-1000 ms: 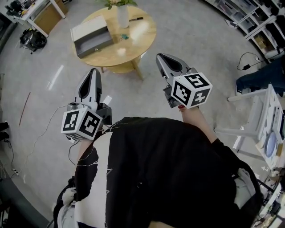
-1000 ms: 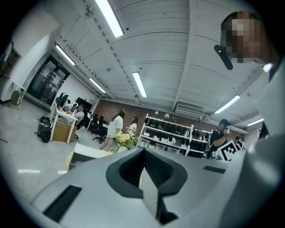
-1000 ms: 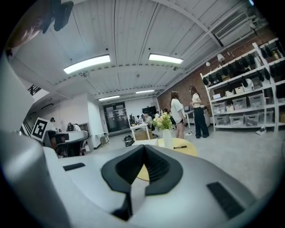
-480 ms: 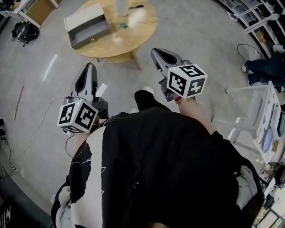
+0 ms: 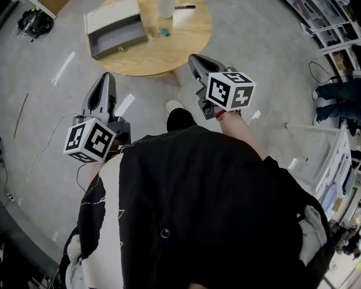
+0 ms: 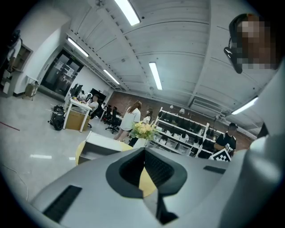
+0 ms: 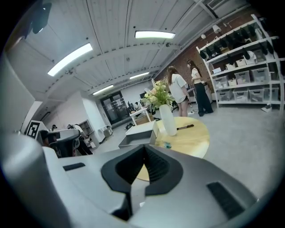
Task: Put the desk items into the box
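Note:
A round wooden table [image 5: 169,53] stands ahead of me on the grey floor. On it sit an open grey box [image 5: 113,31], a white vase [image 5: 165,7], a black pen [image 5: 185,7] and a small teal item [image 5: 163,32]. My left gripper [image 5: 104,78] is shut and empty, short of the table's near left edge. My right gripper [image 5: 193,57] is shut and empty, its tip over the table's near right rim. The right gripper view shows the box [image 7: 138,133], vase [image 7: 168,120] and pen [image 7: 185,127] past the closed jaws. In the left gripper view the box [image 6: 100,144] and flowers [image 6: 143,130] lie beyond the tip.
My shoe [image 5: 175,105] shows on the floor near the table leg. A white rack [image 5: 333,163] stands at the right and a cable [image 5: 34,158] trails at the left. A black bag [image 5: 35,21] lies at the far left. People and shelves [image 7: 240,58] fill the background.
Both grippers have moved forward toward the table and sunk a little. The table has drawn nearer. A shoe has come into view between the grippers.

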Demonstrator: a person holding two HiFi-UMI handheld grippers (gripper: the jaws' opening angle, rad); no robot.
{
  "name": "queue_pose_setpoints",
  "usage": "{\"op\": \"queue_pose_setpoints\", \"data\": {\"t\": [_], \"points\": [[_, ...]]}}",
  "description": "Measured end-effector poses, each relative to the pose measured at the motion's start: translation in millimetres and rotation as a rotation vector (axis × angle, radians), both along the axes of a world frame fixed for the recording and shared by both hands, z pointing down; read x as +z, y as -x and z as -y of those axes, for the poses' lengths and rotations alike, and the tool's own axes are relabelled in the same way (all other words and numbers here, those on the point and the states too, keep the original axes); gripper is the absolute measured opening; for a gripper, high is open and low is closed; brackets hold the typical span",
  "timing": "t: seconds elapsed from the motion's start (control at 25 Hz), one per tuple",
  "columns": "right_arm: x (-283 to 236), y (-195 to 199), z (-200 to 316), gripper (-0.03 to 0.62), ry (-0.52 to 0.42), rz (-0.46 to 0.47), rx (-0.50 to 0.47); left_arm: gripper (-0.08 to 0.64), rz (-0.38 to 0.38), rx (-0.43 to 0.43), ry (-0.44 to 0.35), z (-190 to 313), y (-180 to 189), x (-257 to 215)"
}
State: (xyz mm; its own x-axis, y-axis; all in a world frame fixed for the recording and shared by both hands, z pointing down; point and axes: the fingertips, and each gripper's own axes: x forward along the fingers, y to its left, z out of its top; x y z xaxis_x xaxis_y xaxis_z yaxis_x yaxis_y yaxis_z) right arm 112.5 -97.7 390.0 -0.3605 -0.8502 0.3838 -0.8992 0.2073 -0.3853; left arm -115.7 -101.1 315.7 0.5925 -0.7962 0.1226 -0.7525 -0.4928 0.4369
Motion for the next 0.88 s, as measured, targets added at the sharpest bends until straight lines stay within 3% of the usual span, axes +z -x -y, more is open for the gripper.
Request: {"op": "queue_pose_setpoints", "data": {"t": [0.48,0.72,0.88], "points": [[5,-12,125,0.006,0.032,0.009,-0.139,0.011,-0.009,-0.152,0.008,84,-10,-4],[13,3,174,0.006,0.018,0.027,-0.263,0.011,0.003,-0.255,0.03,108,-7,10],[36,13,192,0.006,0.071,0.022,-0.35,0.011,0.004,-0.312,0.04,121,-7,19]]}}
